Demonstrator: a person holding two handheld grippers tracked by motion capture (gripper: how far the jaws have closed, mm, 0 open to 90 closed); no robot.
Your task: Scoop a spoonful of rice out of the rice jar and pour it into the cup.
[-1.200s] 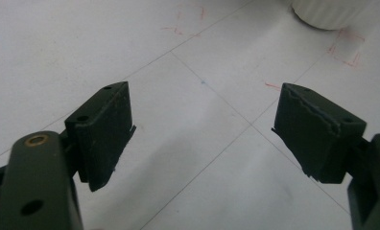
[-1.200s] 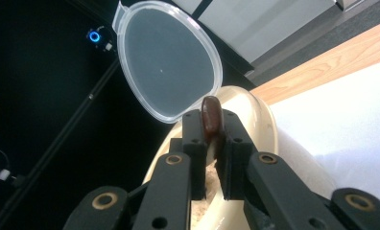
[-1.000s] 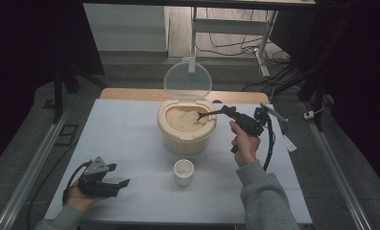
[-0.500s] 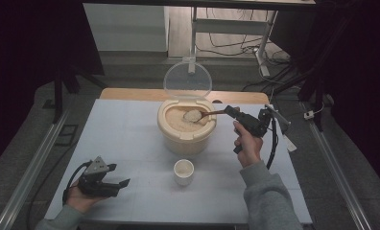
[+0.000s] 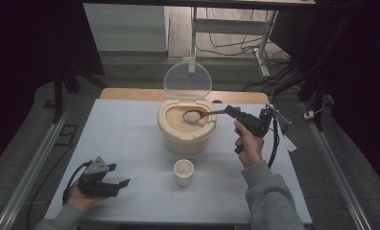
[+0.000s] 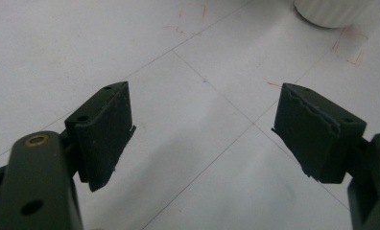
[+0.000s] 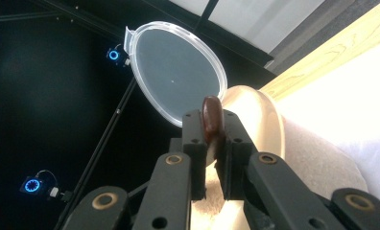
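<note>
Grey sleeves [image 5: 273, 201] covered both forearms; each black gripper [image 6: 205, 129] carried brass-ringed screws [image 7: 104, 200], trailing a black cable [image 5: 275, 143].

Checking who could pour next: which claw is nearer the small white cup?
Right. The right claw holds the spoon over the rice bin, behind the cup; the left claw rests farther off.
</note>
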